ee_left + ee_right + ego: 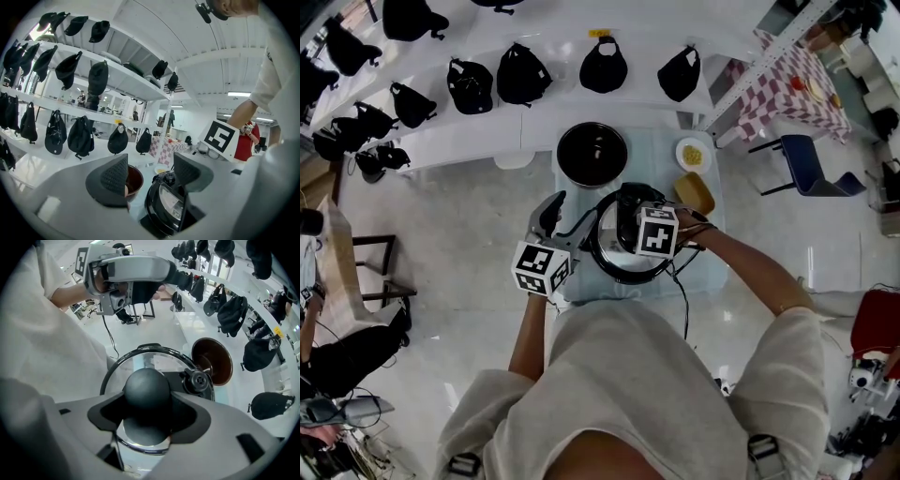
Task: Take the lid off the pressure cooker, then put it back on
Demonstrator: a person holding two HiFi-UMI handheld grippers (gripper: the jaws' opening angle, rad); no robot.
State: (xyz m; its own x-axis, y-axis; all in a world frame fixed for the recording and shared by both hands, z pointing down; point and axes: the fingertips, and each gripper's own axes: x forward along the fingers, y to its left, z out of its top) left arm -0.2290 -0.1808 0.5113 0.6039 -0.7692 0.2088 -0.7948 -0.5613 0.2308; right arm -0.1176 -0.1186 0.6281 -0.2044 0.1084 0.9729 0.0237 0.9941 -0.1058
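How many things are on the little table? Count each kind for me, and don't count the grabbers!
pressure cooker: 1
dark pot: 1
white plate: 1
tan bowl: 1
Total: 4

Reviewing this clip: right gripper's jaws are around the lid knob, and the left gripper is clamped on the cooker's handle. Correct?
No. The left gripper is open and grips nothing: the left gripper view shows its jaws apart, with the pressure cooker beyond them. The right gripper does have its jaws around the lid knob.
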